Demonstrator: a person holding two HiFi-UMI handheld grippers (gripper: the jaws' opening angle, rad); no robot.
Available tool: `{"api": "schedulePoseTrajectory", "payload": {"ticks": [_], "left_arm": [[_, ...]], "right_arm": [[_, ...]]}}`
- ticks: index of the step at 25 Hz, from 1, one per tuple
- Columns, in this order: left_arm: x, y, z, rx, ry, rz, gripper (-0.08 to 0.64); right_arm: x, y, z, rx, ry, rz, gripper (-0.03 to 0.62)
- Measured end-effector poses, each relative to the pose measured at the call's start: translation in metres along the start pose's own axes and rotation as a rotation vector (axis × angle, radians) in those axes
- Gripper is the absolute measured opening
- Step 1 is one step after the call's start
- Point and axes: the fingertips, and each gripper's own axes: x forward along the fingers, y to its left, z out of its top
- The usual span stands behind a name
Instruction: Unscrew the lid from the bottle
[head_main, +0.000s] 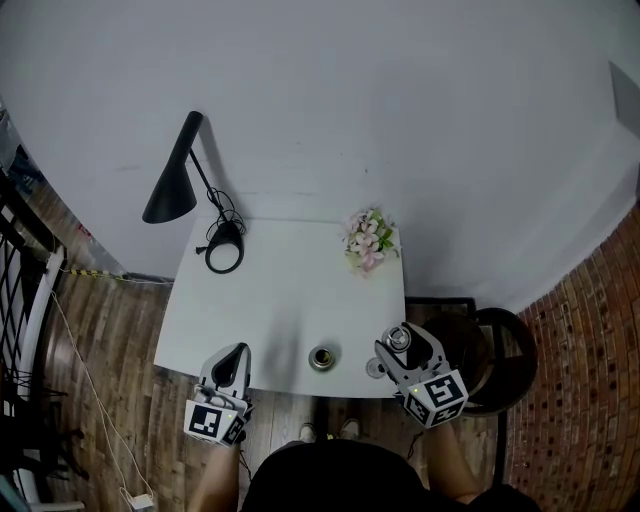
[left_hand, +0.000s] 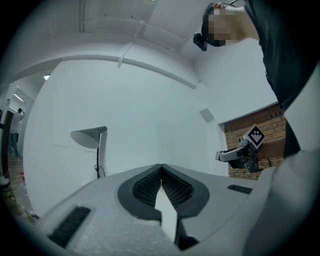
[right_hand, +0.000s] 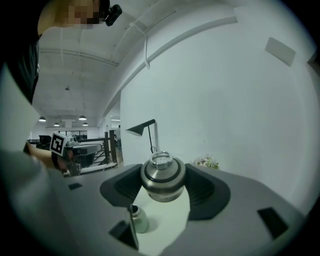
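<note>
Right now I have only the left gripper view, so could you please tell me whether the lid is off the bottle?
Observer: Yes. The right hand-held gripper is shut on the lid, held apart from the bottle.
Operator: Thank you. Where does the bottle stand?
Observer: Upright and uncapped, near the front edge of the table.
Operator: Is anything else on that table that I can't see?
Observer: A bunch of flowers at the far right corner, well away from the bottle.

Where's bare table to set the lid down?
Bare: middle of the table, between lamp, flowers and bottle; also the left edge. Crowded: front edge, with bottle, left tongs and right tongs holding the lid.
</note>
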Motion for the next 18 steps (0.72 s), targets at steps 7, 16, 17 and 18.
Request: {"api": "schedulePoseTrajectory", "payload": {"ticks": [7, 16, 17, 18], "left_arm": [[-0.002, 0.000, -0.001, -0.001, 0.003, 0.003, 0.023], [0.004, 0.001, 0.013, 0.022, -0.068, -0.009, 0.023], [0.005, 0.001, 0.014, 0.023, -0.072, -0.010, 0.023], [0.004, 0.001, 0.012, 0.019, -0.062, -0.008, 0.023]], "right_arm": [[0.002, 0.006, 0.001, -0.019, 0.007, 0.016, 0.261], [0.005, 0.008, -0.001, -0.019, 0.013, 0.023, 0.261], [0.006, 0.007, -0.001, -0.019, 0.013, 0.023, 0.261], [0.006, 0.007, -0.001, -0.017, 0.012, 0.023, 0.261]]}}
